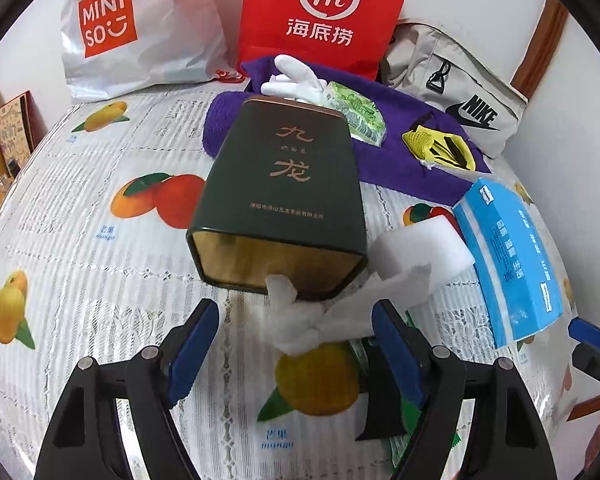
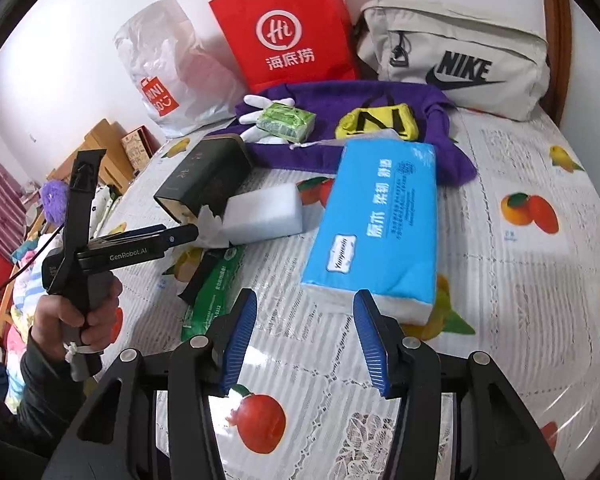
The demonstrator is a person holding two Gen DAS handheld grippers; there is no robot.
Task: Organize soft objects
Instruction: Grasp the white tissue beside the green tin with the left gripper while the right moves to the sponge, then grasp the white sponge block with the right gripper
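My left gripper (image 1: 296, 344) is open and points down at the fruit-print tablecloth (image 1: 100, 280). A crumpled white tissue (image 1: 312, 320) lies between its blue pads, against the mouth of a dark green tin (image 1: 280, 192) lying on its side; the left pad stands clear of it. In the right wrist view the same gripper (image 2: 190, 234), held by a hand (image 2: 84, 312), reaches the tissue (image 2: 212, 228). My right gripper (image 2: 306, 344) is open and empty, just short of the blue tissue pack (image 2: 380, 232). A white sponge (image 2: 264, 212) sits between tin and pack.
A purple towel (image 2: 360, 152) at the back carries white gloves (image 2: 260, 108), a green tissue packet (image 2: 286, 120) and a yellow item (image 2: 374, 120). Behind stand a Miniso bag (image 2: 168, 84), a red paper bag (image 2: 288, 36) and a Nike bag (image 2: 456, 64). A green wrapper (image 2: 216, 288) lies near the left gripper.
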